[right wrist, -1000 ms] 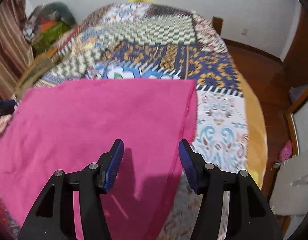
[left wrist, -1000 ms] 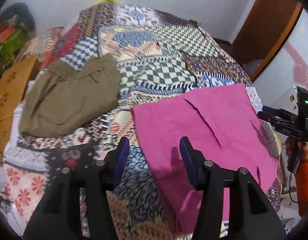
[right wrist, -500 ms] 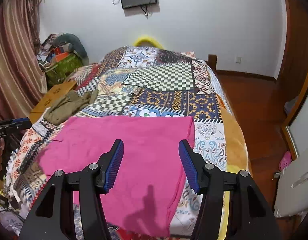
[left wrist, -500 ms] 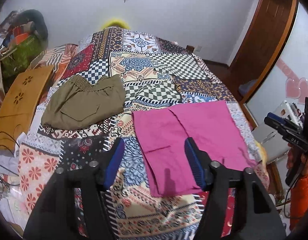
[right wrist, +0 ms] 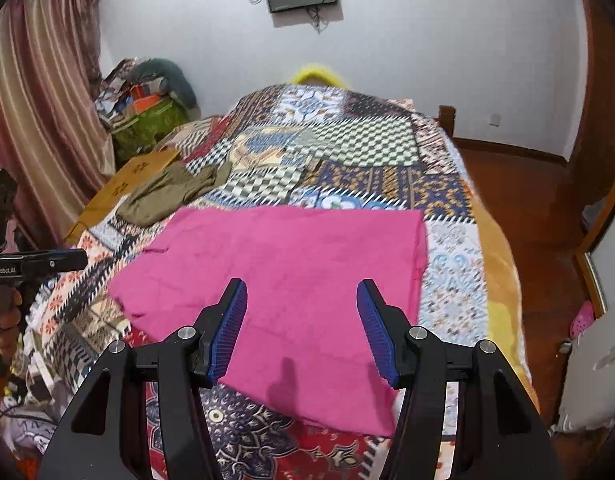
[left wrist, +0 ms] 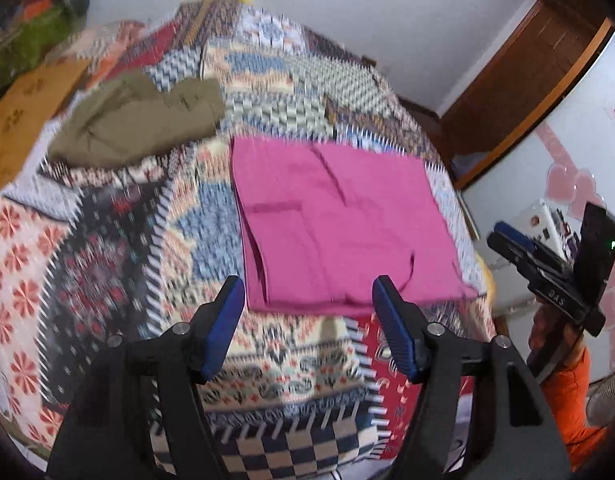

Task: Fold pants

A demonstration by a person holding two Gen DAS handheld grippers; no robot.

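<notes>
Pink pants point(left wrist: 331, 220) lie folded flat in a rough square on the patchwork bedspread point(left wrist: 119, 248); they also show in the right wrist view point(right wrist: 291, 280). My left gripper point(left wrist: 307, 328) is open and empty, held above the bed short of the near edge of the pants. My right gripper point(right wrist: 301, 328) is open and empty, above the near part of the pink cloth. The right gripper also shows at the right of the left wrist view point(left wrist: 547, 264), off the bed's side. The left gripper shows at the left edge of the right wrist view point(right wrist: 35, 264).
Olive-green pants point(left wrist: 143, 120) lie crumpled at the bed's far left, also in the right wrist view point(right wrist: 167, 194). A brown cardboard piece point(right wrist: 123, 184) leans by the bed's left side. A pile of bags point(right wrist: 147, 108) sits in the corner. Wooden floor point(right wrist: 547, 216) lies right of the bed.
Both grippers have pulled back and up from the pink pants, so more of the bed and room shows. The pants stay flat. Both grippers stay open.
</notes>
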